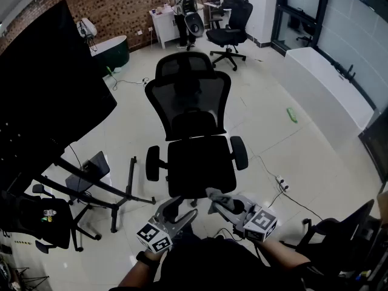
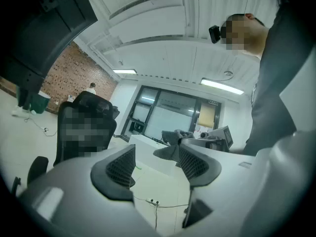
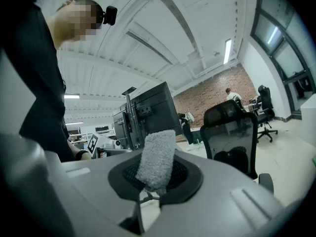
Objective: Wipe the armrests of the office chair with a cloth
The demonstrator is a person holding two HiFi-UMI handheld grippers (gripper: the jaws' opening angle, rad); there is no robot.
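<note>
The right gripper (image 3: 148, 184) has its jaws pressed together on a strip of grey terry cloth (image 3: 157, 157), which stands up between them. The head view shows this only as a small grey scrap. The left gripper (image 2: 155, 164) has its jaws spread with nothing between them. Only the head view shows both oval armrests (image 1: 153, 163) of the black mesh office chair (image 1: 195, 132) whole, apart from the cloth, which is held near the seat's front edge.

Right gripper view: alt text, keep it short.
The right gripper is shut on a grey cloth that sticks up between its jaws. Beyond it to the right stands a black office chair, with a brick wall far behind.
</note>
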